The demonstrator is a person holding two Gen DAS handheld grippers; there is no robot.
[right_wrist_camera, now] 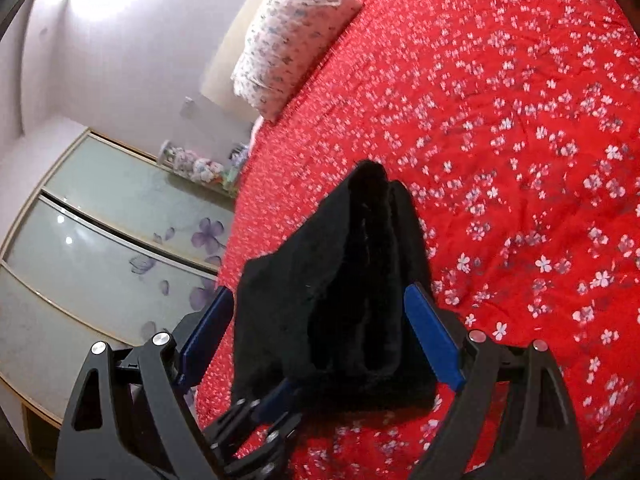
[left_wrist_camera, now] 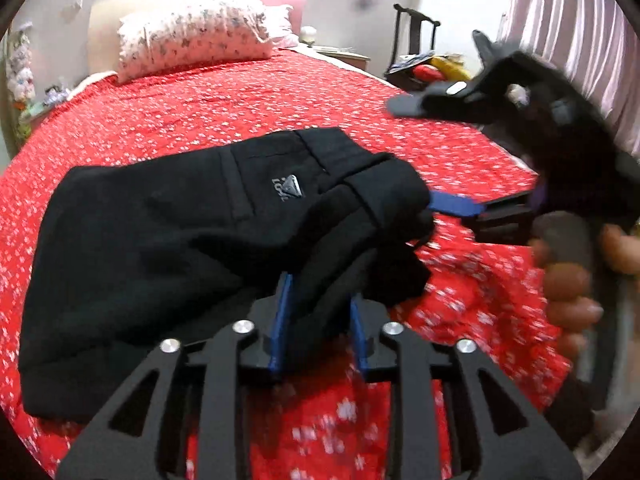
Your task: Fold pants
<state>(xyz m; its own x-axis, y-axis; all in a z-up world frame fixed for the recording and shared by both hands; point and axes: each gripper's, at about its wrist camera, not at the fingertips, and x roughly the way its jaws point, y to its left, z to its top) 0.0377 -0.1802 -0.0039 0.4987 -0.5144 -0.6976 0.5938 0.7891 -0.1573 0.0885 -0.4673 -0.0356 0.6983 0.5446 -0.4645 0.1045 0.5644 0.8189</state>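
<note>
On a red floral bedspread [left_wrist_camera: 200,120], my left gripper [left_wrist_camera: 320,312] clamps the folded black pants [left_wrist_camera: 180,220], my right gripper [right_wrist_camera: 320,328] spread wide around them.

- Home bedroom: bed [left_wrist_camera: 240,92] w/ red floral quilt, floral pillow [left_wrist_camera: 196,36] at head end.
- Sliding-door wardrobe [right_wrist_camera: 100,240] beside bed.
- Dark wooden chair [left_wrist_camera: 412,40] nr far corner, pink curtain [left_wrist_camera: 568,20].
</note>
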